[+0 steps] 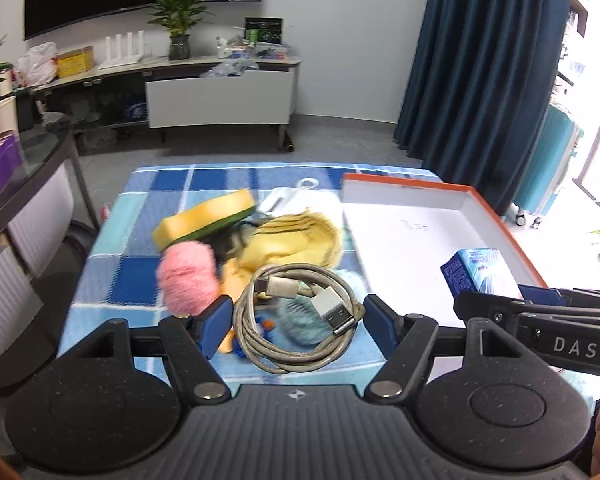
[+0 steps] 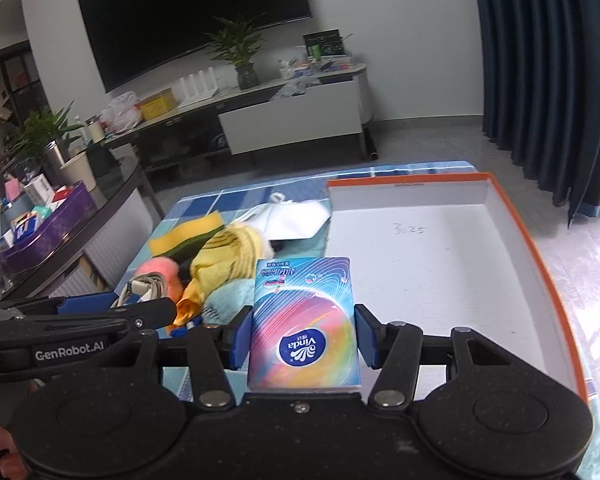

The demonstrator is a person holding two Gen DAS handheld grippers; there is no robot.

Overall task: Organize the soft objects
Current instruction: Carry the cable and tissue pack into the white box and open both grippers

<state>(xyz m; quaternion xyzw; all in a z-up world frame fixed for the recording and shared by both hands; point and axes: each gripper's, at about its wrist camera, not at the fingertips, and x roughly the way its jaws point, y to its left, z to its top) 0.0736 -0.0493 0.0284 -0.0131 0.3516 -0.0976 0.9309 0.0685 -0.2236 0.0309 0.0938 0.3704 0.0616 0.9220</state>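
While gripped on both sides: tissue pack, clamped between the blue pads of the right gripper, lifted off the surface, just before the white bottom of the box
Left gripper: closed on the coiled cable, pads pressing the loop's two sides, plug end inside the loop
Ahead of left gripper: pink fluffy ball, yellow cloth, yellow-green sponge, white mask, heaped together on the checked blue cloth
Right of left gripper: orange-rimmed box, tissue pack over its near edge
Left of right gripper: the other gripper, touching distance unclear
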